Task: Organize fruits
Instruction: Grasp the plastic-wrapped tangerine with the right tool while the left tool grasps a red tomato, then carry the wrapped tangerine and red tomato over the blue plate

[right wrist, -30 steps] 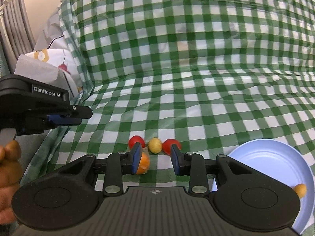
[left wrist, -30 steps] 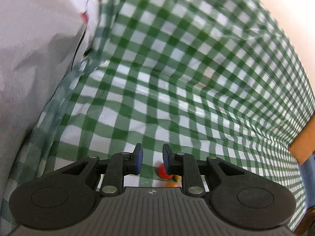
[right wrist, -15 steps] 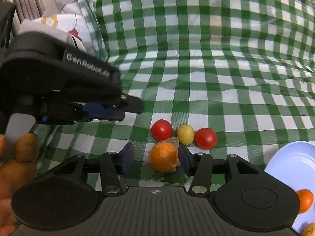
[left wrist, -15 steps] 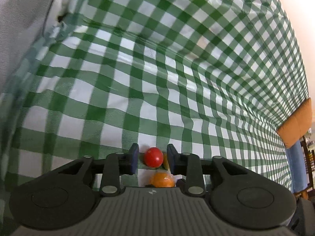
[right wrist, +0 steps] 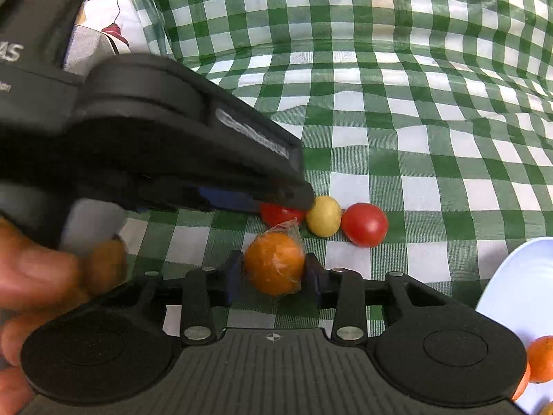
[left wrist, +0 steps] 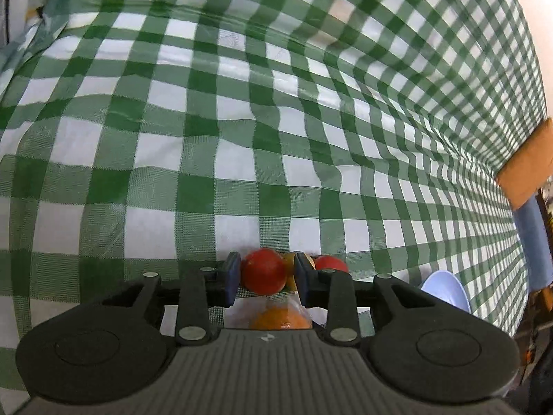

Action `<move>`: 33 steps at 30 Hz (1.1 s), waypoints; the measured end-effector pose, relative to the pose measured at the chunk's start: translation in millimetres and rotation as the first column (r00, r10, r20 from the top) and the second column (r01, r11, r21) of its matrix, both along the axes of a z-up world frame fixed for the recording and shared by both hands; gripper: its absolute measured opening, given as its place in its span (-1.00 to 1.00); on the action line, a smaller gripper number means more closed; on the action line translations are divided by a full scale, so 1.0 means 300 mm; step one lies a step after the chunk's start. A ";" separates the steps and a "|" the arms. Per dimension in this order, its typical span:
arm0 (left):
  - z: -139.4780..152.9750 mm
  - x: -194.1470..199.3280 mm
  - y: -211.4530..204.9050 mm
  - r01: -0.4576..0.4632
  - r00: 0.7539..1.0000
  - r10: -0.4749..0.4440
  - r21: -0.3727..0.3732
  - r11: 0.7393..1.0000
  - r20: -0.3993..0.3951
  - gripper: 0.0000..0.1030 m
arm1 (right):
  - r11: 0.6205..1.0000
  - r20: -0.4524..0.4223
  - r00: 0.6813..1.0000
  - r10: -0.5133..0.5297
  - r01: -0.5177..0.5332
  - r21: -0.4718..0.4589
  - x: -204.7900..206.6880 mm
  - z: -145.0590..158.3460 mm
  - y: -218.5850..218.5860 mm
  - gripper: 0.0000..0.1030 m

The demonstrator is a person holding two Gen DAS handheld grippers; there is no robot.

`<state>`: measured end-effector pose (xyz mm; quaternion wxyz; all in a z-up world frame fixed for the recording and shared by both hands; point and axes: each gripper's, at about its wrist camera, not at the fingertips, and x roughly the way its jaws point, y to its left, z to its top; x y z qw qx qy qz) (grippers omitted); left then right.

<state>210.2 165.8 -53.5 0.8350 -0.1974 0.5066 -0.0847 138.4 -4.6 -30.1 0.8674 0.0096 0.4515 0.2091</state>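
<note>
Four small fruits lie on the green checked cloth. My left gripper (left wrist: 265,278) is open, its jaws on either side of a red tomato (left wrist: 263,271); that tomato shows partly hidden under the left gripper (right wrist: 283,200) in the right wrist view (right wrist: 276,215). My right gripper (right wrist: 273,275) is open around a plastic-wrapped orange (right wrist: 274,263), pads close to its sides; the orange also shows in the left wrist view (left wrist: 280,318). A yellow fruit (right wrist: 323,221) and a second red tomato (right wrist: 364,224) lie just beyond.
A pale blue plate (right wrist: 518,294) sits at the right, holding an orange fruit (right wrist: 541,358); the plate also shows in the left wrist view (left wrist: 446,292). White and grey fabric (right wrist: 103,34) lies at the far left. The table's far edge and a tan cushion (left wrist: 525,162) are at right.
Both grippers have moved in on the fruits. The left one has come down around the red tomato; the right one has come forward so the wrapped orange lies between its jaws.
</note>
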 end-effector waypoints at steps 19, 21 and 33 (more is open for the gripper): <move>0.171 -0.294 0.053 -0.154 0.987 0.144 0.143 0.978 0.076 -0.42 | 0.999 0.097 0.995 -0.030 0.027 0.029 -0.198 0.138 -0.131 -0.24; 0.206 -0.362 0.029 -0.162 0.983 0.144 0.179 0.970 0.109 -0.42 | 0.999 0.123 0.992 -0.040 0.036 0.034 -0.241 0.167 -0.168 -0.24; 0.319 -0.656 -0.258 -0.085 0.965 -0.005 0.332 0.940 0.262 -0.42 | 0.988 0.317 0.936 -0.155 0.139 0.072 -0.469 0.334 -0.498 -0.24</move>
